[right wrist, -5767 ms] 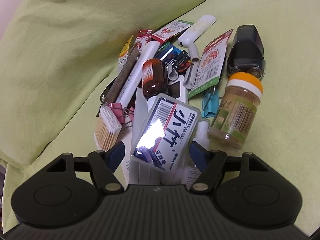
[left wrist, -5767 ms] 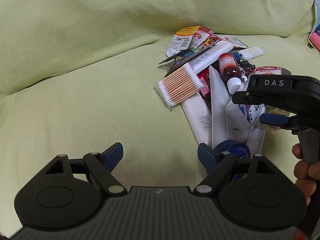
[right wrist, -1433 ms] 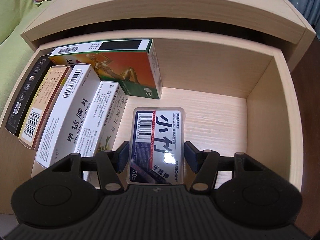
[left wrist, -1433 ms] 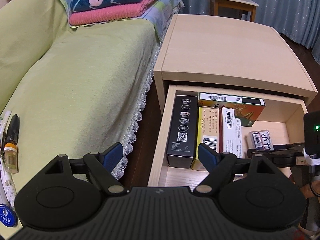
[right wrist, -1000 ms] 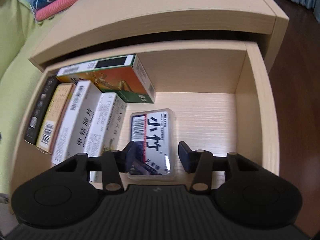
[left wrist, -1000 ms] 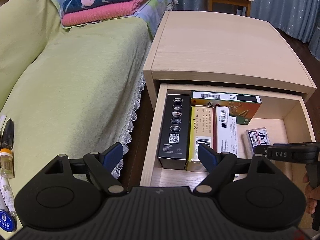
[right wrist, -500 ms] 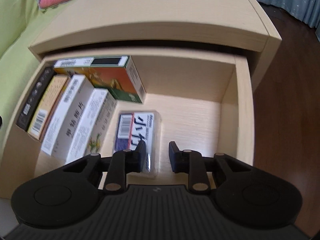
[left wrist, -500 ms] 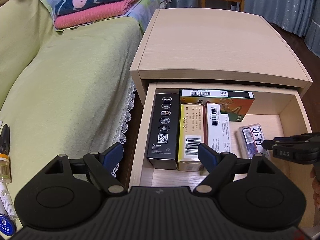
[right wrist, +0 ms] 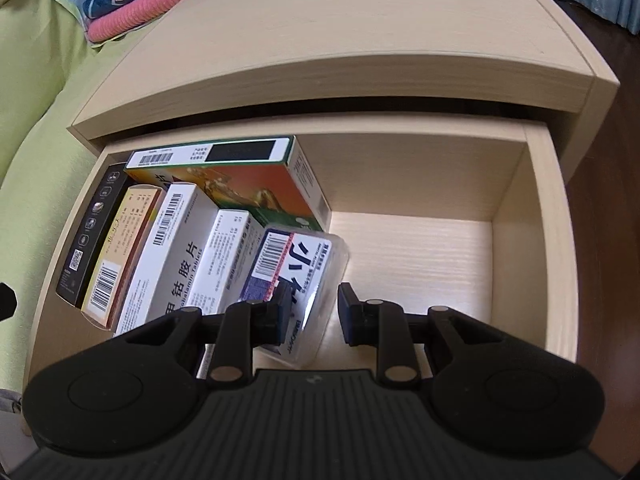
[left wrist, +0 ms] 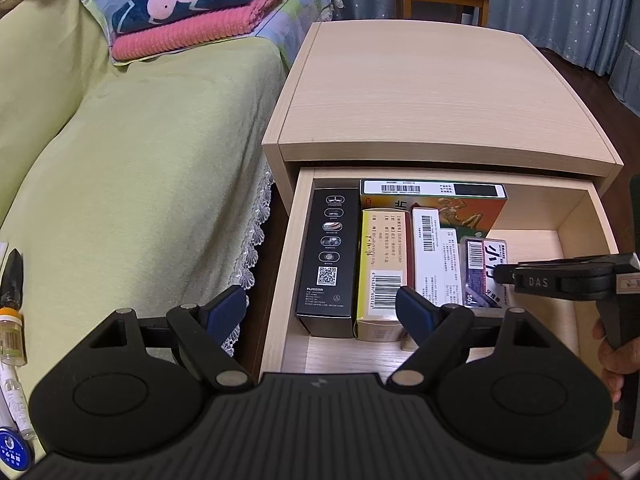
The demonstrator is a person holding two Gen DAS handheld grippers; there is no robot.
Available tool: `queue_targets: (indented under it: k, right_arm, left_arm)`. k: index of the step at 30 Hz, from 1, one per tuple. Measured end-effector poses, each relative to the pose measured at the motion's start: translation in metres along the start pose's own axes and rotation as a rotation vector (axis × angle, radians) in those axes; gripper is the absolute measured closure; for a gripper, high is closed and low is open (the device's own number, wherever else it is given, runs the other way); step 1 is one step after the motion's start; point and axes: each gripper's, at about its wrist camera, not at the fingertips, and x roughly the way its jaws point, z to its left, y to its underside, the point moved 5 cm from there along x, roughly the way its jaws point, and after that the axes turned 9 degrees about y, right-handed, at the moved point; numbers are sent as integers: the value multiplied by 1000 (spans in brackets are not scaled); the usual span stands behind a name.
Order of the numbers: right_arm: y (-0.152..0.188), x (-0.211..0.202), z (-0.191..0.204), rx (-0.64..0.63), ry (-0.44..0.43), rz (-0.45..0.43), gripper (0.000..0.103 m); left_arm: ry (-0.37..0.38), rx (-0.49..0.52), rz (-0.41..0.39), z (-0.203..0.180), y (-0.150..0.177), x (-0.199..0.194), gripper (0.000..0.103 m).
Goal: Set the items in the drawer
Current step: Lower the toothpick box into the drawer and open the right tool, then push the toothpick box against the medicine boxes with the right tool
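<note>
The clear plastic toothpick case [right wrist: 298, 280] lies in the pale wooden drawer [right wrist: 532, 240]; both tools, right [right wrist: 310, 314] and left [left wrist: 322, 314], gape empty; bed clutter [left wrist: 12, 320] remains.

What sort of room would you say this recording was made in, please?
Most likely a bedroom: a light wooden bedside cabinet with its drawer open stands beside a bed or sofa under a yellow-green cover, with folded pink and navy blankets behind.

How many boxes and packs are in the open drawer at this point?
6: black box at far left, yellow box, white box, smaller white box, orange-green box across the back, clear plastic pack rightmost. More may be hidden.
</note>
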Motion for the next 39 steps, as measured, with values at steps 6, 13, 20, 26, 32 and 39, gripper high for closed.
queue_targets:
  k: [6,13,20,26,32,39]
  right_arm:
    - [0,-7,2,-10,-19,-16,81]
    - [10,-19,-7,-13,-32,16,77]
    - [6,-7,-15,-21,135,8,78]
    - [0,9,-7,-50,148,17,80]
    - [-4,13,-7,-34,126,5,80]
    - [-3,-7,-19,33,35,-22,80]
  left_arm:
    - [-2,0,-3,0,0,-1,20]
    - [3,-1,0,1,1,-1,20]
    - [0,-6,-3,2,2,-2,20]
    - [-3,-10,-5,3,3,-3,20]
    - [-5,-10,-3,3,4,-3,20]
    - [-4,-13,0,4,4,-4,20]
